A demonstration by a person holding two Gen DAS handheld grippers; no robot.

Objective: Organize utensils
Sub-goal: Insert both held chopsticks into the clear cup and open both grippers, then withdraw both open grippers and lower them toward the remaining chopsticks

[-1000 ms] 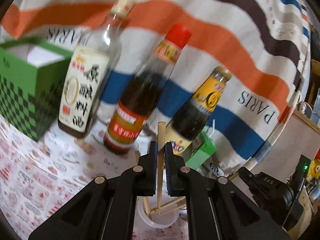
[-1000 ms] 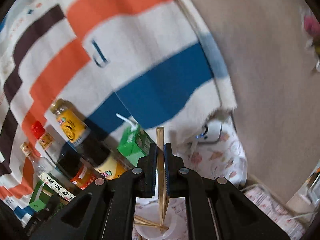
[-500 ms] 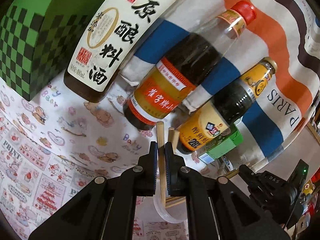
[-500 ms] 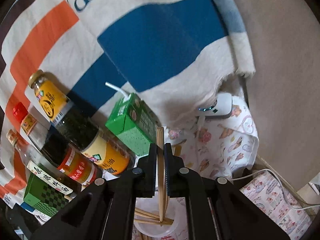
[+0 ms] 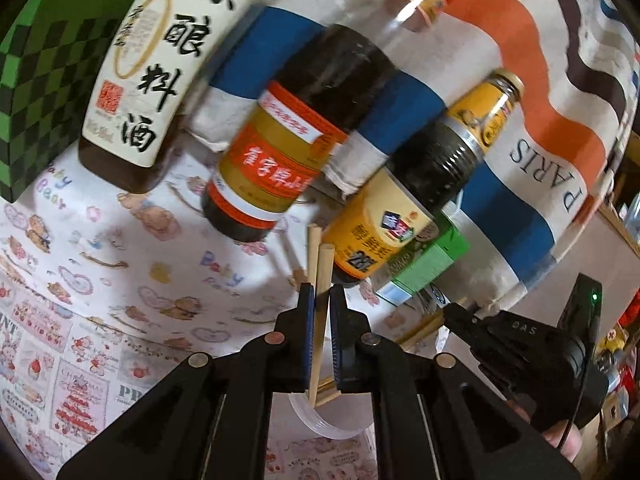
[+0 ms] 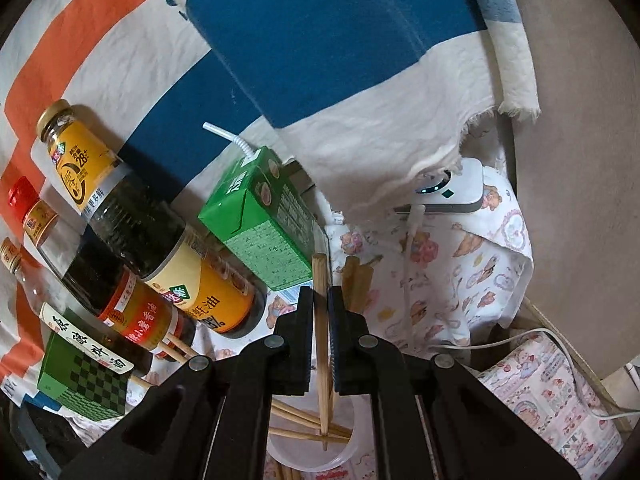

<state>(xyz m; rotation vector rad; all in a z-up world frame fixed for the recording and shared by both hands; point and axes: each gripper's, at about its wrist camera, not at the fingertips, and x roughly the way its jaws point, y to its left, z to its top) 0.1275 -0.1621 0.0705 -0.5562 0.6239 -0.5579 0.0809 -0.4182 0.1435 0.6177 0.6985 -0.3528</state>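
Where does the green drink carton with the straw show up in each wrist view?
Left wrist: green drink carton right of centre, mostly hidden behind the yellow-label bottle; straw not visible.
Right wrist: carton at centre, just above the gripper, straw sticking up.
Shared landmark: the yellow-label bottle stands right beside the carton in both.
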